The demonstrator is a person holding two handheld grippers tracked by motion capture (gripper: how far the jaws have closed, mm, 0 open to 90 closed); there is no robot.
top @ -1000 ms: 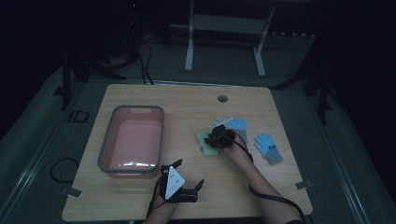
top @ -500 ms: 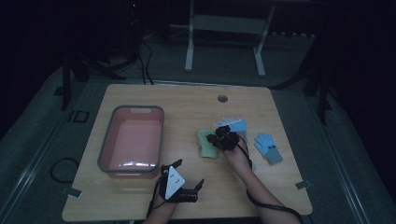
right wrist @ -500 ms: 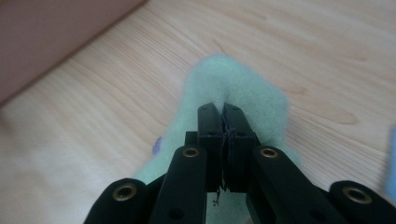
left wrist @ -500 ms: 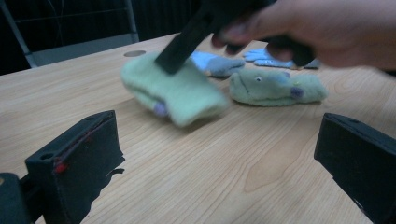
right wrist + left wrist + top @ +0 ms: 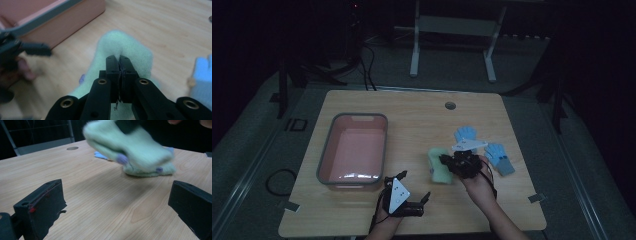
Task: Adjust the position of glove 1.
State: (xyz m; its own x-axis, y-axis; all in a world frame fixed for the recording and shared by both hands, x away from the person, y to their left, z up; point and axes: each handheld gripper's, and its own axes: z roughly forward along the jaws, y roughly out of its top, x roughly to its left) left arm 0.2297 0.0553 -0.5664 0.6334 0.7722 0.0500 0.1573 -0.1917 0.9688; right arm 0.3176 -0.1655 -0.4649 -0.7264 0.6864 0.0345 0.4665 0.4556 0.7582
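Green glove [image 5: 439, 166], soft and pale with small purple dots, is pinched in the right claw [image 5: 451, 162]; in the right gripper view the two black jaws stand pressed together on a fold of its fabric [image 5: 117, 50]. From the left gripper view the green glove [image 5: 130, 147] looks partly raised, its upper part blurred in the air while its lower edge seems to touch the worktop [image 5: 82, 195]. The jaws have just been closing, with the knit caught between them.

The left claw [image 5: 424, 200] rests near the front edge of the worktop [image 5: 412, 110], its jaws wide apart with nothing between them, pointing toward the glove. The pink tub [image 5: 324, 160] with a grey rim sits to the left and appears empty. Two blue gloves lie on the right: one blue glove [image 5: 464, 134] just behind the right hand [image 5: 479, 182], the other blue glove [image 5: 501, 157] beside it.

Judging by this layout, the work is sorting the gloves into the tub, and it is at an early stage: the grasp on the first glove looks secure and the lift seems under way, but nothing is in the tub yet. What appears left is carrying the green glove across, releasing it inside, and then handling both blue ones.
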